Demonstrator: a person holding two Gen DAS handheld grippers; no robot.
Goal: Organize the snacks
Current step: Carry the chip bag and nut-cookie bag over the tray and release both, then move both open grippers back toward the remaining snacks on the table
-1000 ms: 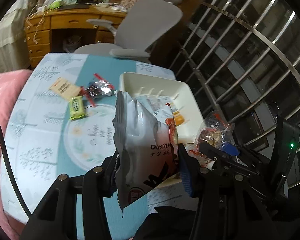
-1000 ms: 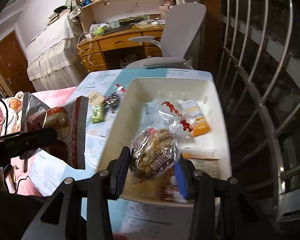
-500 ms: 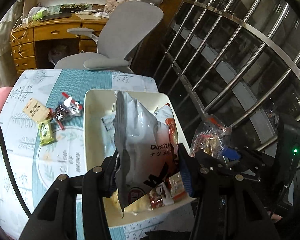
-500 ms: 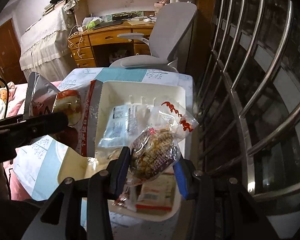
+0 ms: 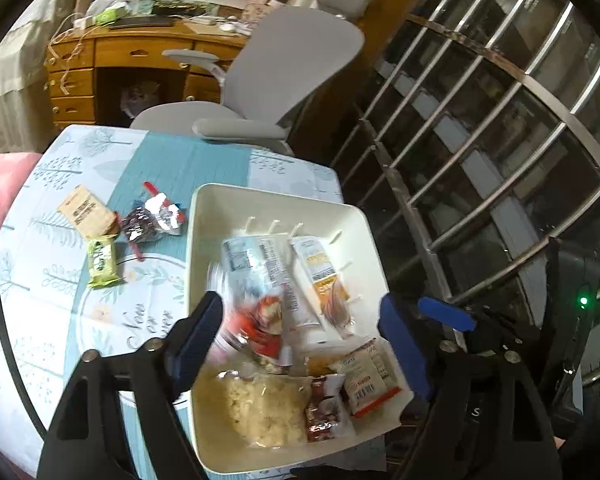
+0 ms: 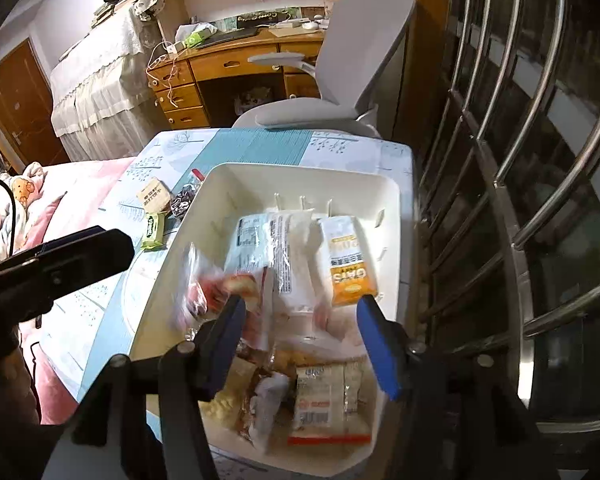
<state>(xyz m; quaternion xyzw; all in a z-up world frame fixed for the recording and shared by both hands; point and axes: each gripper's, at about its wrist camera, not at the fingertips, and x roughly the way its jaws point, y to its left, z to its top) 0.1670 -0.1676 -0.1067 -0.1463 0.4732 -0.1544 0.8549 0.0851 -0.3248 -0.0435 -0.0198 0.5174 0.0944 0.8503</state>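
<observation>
At the far left, three small snacks lie on a table covered in a blue and white cloth (image 5: 60, 312): a tan cracker packet (image 5: 86, 211), a green wrapped bar (image 5: 102, 257) just below it, and a shiny foil packet with red ends (image 5: 154, 222) beside the bin's left wall.

The left gripper (image 5: 300, 322) slants steeply down over the near left part of a cream plastic bin (image 5: 280, 196). Its jaws are opening, set wide apart, and press on nothing. A blurred white and red snack bag (image 5: 256, 308) hangs loose between them, above the other packets in the bin.

The bin holds the rest of the snacks: a white pouch, an orange oats packet (image 6: 346, 264), a clear bag of pale puffed pieces (image 5: 260, 408) and small sachets at the near end.

The right gripper (image 6: 300, 320) tilts steeply down over the bin's near right part. Its jaws are opening too, apart, with only a blurred clear wrapper beneath them, unheld.

Further right, metal window bars (image 6: 520, 200) stand close to the table edge.
</observation>
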